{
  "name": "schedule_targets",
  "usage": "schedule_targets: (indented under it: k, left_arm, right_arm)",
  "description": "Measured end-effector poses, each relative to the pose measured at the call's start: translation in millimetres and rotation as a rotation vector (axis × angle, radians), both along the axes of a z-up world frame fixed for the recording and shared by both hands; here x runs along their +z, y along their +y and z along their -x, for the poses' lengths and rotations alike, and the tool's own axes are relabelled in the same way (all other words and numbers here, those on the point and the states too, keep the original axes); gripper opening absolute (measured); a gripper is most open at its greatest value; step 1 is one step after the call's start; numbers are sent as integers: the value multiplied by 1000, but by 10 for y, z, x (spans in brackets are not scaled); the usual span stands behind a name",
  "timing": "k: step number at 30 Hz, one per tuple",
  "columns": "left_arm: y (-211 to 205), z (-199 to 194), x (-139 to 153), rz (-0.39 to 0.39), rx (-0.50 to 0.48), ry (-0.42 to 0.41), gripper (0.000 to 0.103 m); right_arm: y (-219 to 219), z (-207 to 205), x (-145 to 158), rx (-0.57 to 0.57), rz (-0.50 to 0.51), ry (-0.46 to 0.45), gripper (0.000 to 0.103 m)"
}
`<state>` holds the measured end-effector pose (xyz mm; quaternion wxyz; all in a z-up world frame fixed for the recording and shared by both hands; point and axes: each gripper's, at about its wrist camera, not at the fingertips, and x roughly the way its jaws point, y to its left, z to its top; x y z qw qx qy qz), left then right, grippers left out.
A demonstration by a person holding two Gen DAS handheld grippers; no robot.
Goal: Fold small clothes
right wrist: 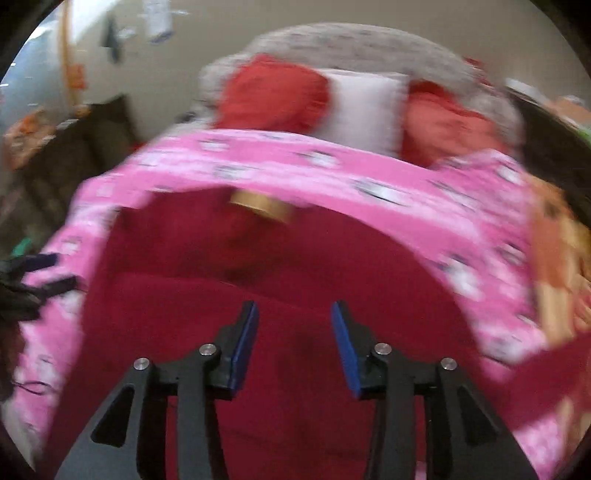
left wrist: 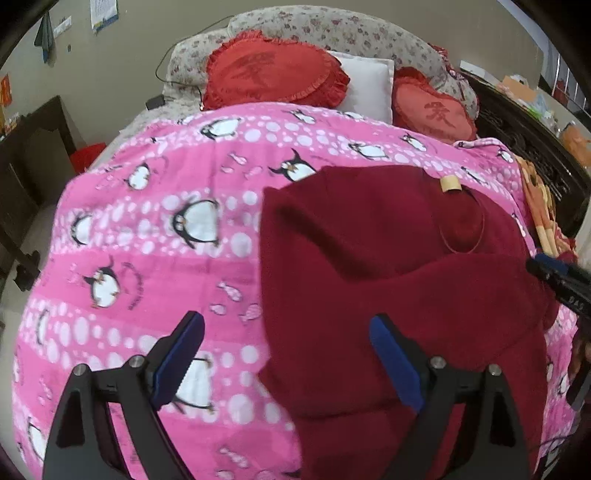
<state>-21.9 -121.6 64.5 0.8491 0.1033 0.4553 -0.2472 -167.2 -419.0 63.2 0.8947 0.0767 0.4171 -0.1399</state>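
The dark red garment (left wrist: 388, 280) lay on the pink penguin-print blanket (left wrist: 155, 229) covering the bed, with one layer folded across its near half so that a fold edge ran across the cloth. A tan label (left wrist: 451, 183) showed at the neck, on the far end of the garment from both grippers.

Left gripper (left wrist: 286, 358): fingers spread wide, nothing between them. The left finger (left wrist: 177, 363) stood over bare blanket; the right finger (left wrist: 397, 363) stood over the garment. The garment's left edge ran between the two fingers. Whether the tips touched the cloth could not be determined.

Right gripper (right wrist: 293, 347): fingers parted, with a clear gap and nothing pinched. Both blue pads (right wrist: 243, 347) stood over the garment (right wrist: 295, 266), which filled the area ahead of and below the fingers. This view was heavily blurred; contact with the cloth could not be determined. The label (right wrist: 262, 208) appeared beyond the fingertips, at the garment's far edge.

The right gripper's tips (left wrist: 554, 273) were visible at the right edge of the left wrist view, beside the garment's right side.

Beyond the blanket, two red heart-shaped cushions (left wrist: 273, 72) and a white pillow (left wrist: 369, 83) rested against a floral headboard (left wrist: 332, 26).
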Motion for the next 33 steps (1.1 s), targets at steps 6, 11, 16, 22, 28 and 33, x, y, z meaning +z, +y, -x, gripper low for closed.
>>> schedule_targets:
  k: [6, 11, 16, 22, 28, 33]
  left_arm:
    - [-134, -27, -149, 12, 20, 63, 94]
    - [-211, 44, -160, -30, 12, 7, 94]
    - [-280, 29, -304, -56, 21, 26, 94]
    - [-277, 0, -356, -52, 34, 39, 94]
    - [-297, 30, -348, -60, 41, 40, 94]
    - [-282, 169, -169, -47, 14, 18, 94]
  right_arm:
    - [-440, 113, -298, -80, -201, -6, 13]
    - [-462, 202, -150, -53, -162, -66, 0]
    - [-671, 280, -279, -135, -192, -60, 0]
    - [-623, 446, -18, -180, -142, -113, 1]
    - [-347, 445, -5, -85, -187, -99, 1]
    - [-298, 311, -370, -131, -184, -14, 3]
